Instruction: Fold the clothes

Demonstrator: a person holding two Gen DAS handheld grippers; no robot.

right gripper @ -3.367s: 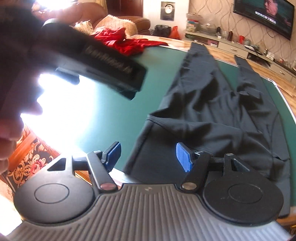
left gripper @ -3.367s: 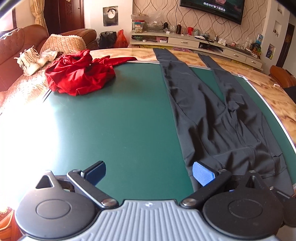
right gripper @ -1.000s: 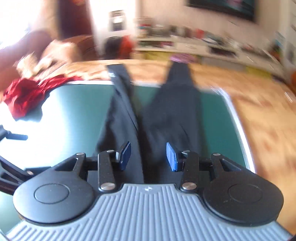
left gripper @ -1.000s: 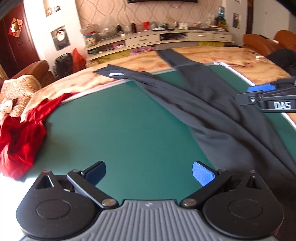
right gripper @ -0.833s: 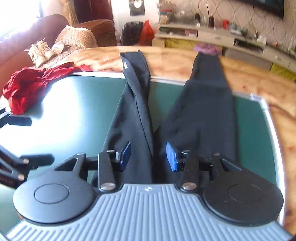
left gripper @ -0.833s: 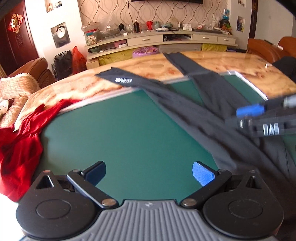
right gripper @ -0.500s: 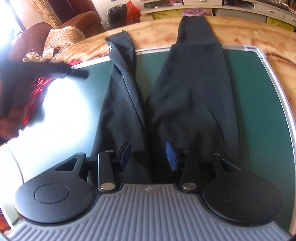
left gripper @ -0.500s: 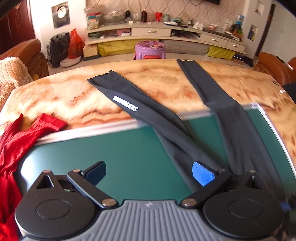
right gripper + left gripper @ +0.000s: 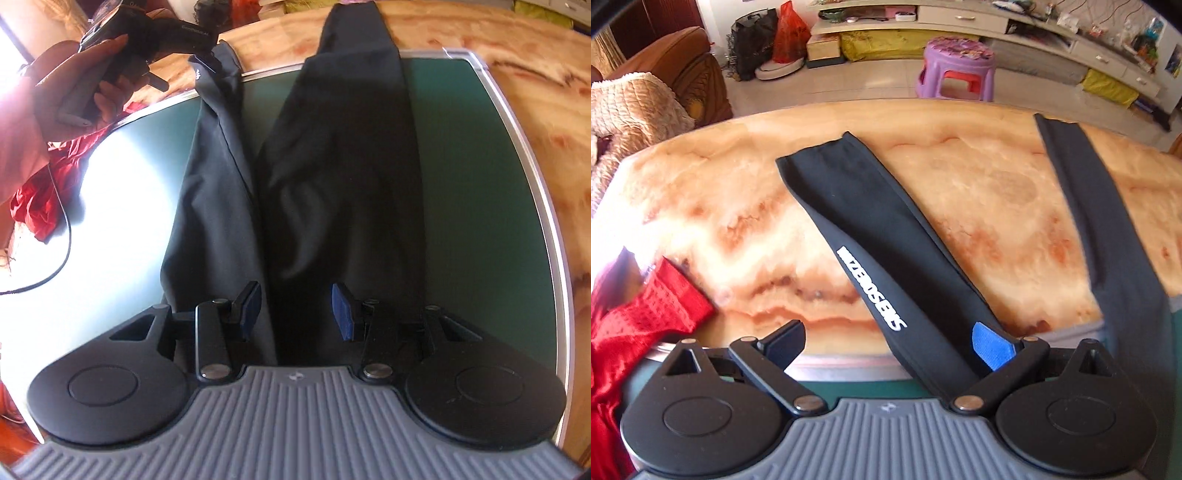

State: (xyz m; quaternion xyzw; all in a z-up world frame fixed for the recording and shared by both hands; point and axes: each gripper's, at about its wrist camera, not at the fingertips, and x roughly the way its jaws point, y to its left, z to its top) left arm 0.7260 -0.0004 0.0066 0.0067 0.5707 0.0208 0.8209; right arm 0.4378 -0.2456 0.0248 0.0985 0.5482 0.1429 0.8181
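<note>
Black trousers (image 9: 332, 177) lie flat on the green mat (image 9: 480, 221), both legs running away onto the marble tabletop. In the left wrist view the left leg (image 9: 871, 240) carries white lettering and the other leg (image 9: 1108, 229) lies at the right. My left gripper (image 9: 886, 343) is open, low over the left leg near its cuff end. My right gripper (image 9: 293, 308) is open, just above the upper part of the trousers, straddling the seam between the legs. The left gripper also shows in the right wrist view (image 9: 207, 62), held in a hand.
A red garment (image 9: 635, 332) lies bunched at the left of the mat. The marble tabletop (image 9: 997, 192) surrounds the mat. Beyond the table edge stand a purple stool (image 9: 956, 66), bags, a sofa with a beige blanket (image 9: 631, 107) and a long low cabinet.
My left gripper has moved forward along the left leg toward its cuff, past the mat's far edge. My right gripper has lowered slightly over the trousers. Both stay open.
</note>
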